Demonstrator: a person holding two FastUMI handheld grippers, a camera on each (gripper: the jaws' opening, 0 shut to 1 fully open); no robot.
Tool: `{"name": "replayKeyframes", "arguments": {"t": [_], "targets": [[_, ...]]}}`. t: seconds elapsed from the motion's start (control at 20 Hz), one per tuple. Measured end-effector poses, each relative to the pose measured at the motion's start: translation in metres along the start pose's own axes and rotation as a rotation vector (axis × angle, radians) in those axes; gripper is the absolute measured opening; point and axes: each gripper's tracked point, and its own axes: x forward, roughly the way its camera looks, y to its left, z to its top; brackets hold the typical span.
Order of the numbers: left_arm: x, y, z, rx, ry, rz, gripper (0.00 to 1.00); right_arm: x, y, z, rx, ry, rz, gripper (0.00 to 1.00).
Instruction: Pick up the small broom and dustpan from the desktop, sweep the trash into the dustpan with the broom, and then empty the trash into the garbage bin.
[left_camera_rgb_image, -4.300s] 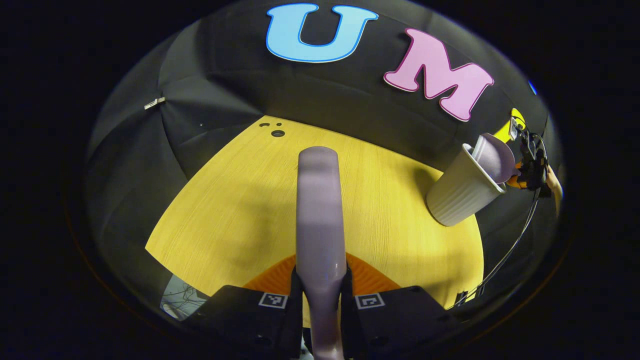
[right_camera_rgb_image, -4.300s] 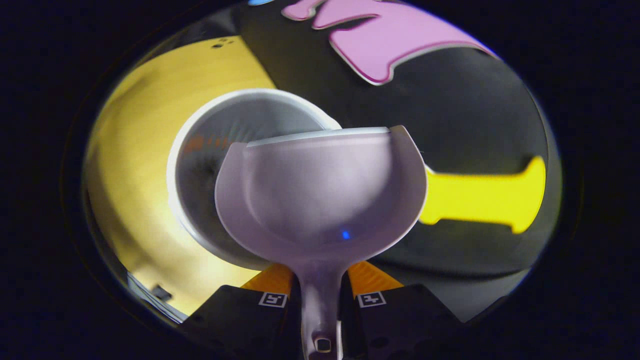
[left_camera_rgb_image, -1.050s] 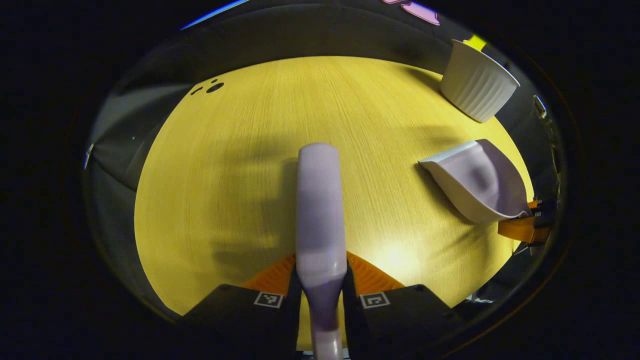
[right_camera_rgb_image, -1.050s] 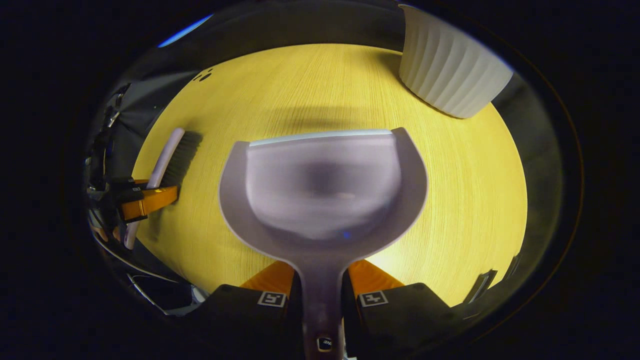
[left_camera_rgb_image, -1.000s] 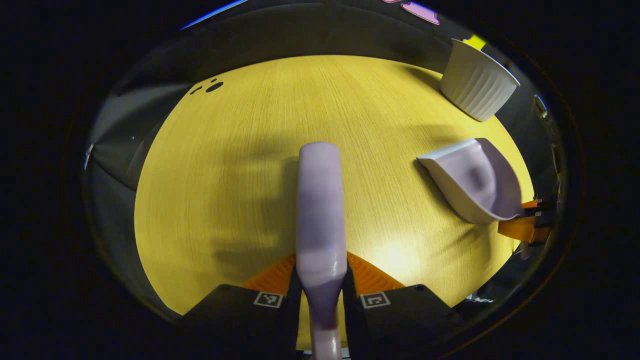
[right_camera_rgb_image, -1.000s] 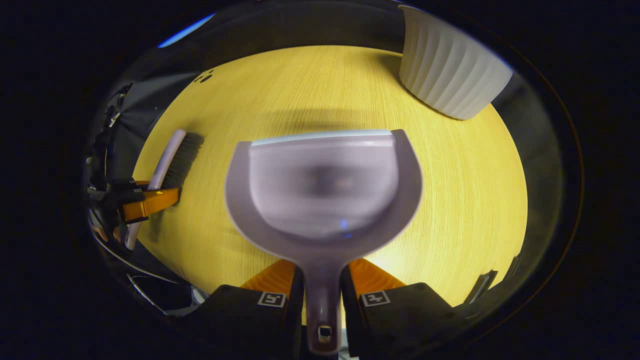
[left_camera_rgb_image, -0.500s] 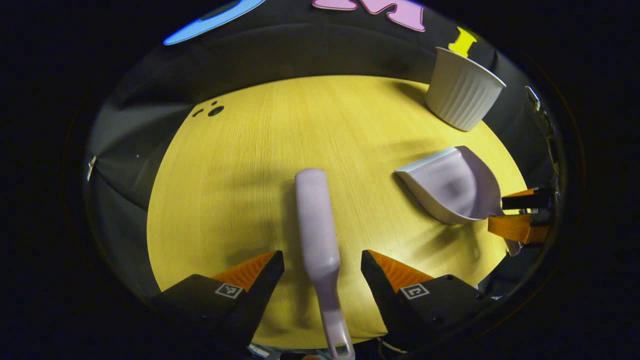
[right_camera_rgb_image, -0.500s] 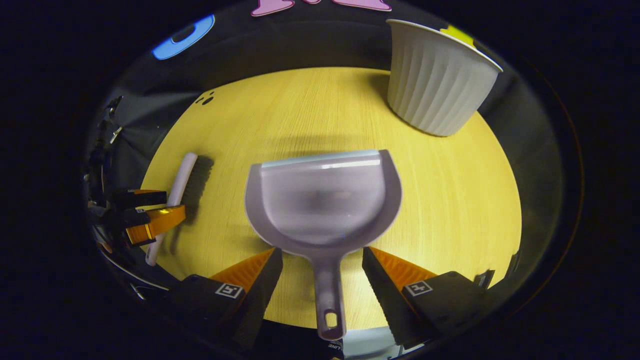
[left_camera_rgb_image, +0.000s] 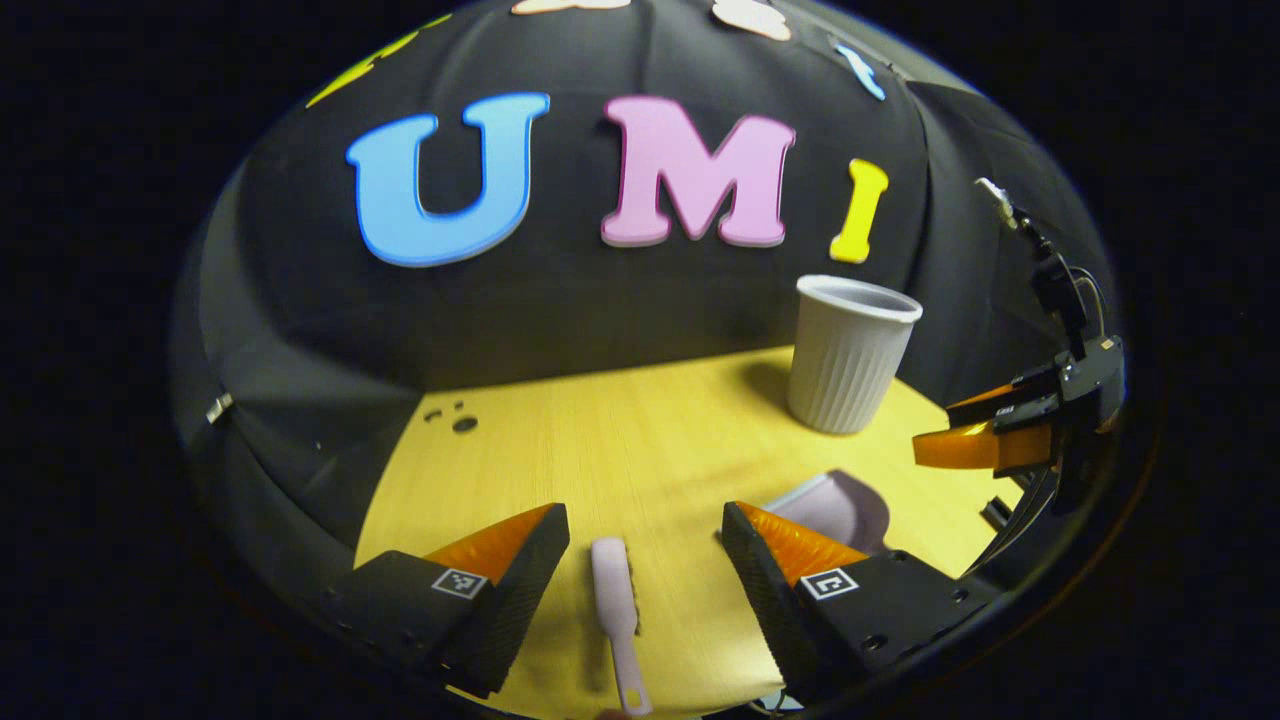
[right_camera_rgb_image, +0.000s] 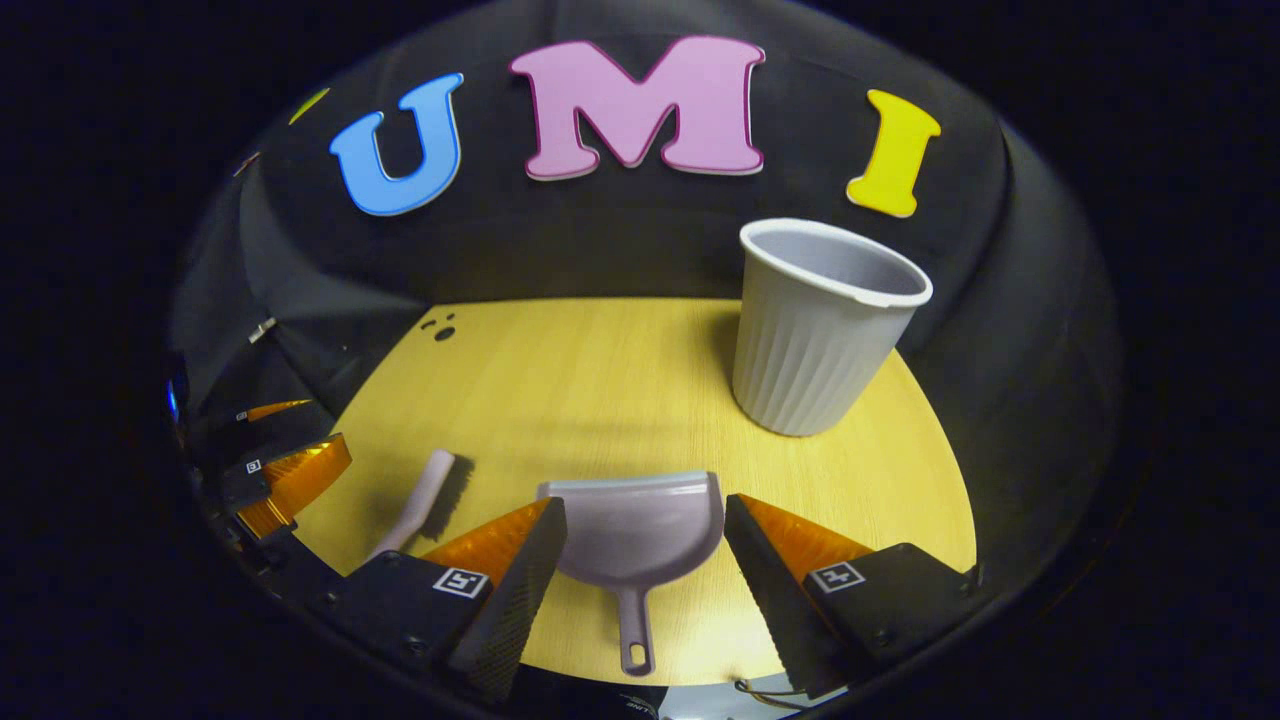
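Broom (left_camera_rgb_image: 613, 590) on desktop (left_camera_rgb_image: 640, 430) below spread left gripper (left_camera_rgb_image: 640, 560), dustpan (right_camera_rgb_image: 635, 530) below spread right gripper (right_camera_rgb_image: 640, 555)

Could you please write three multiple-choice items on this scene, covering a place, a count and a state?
1. Where is the dustpan?
A. flat on the desktop
B. inside the garbage bin
C. hanging on the wall

2. How many garbage bins stand on the desktop?
A. one
B. two
C. three

3. How is the left hand-held gripper?
A. open, above the broom
B. shut on the broom
C. shut on the bin

Key: 1 A, it lies between the right hand-held gripper fingers; 2 A, a single ribbed bin; 3 A, neither finger touches the broom.
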Motion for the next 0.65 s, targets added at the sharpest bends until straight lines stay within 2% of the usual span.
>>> {"name": "replayKeyframes", "arguments": {"t": [0.2,0.4,0.5,0.65], "targets": [[-0.051,-0.013,0.065,0.032,-0.224,-0.005,0.97,-0.043,0.011,0.047,-0.05,-0.222,-0.009,0.99],[-0.069,-0.039,0.082,0.006,-0.282,-0.038,0.97,-0.06,0.022,0.059,-0.05,-0.359,0.015,1.0],[-0.072,-0.043,0.088,-0.018,-0.298,-0.044,0.97,-0.068,0.023,0.057,-0.041,-0.381,0.022,1.0],[-0.071,-0.042,0.073,-0.059,-0.274,-0.011,0.96,-0.066,0.029,0.012,-0.016,-0.303,0.036,1.0]]}}
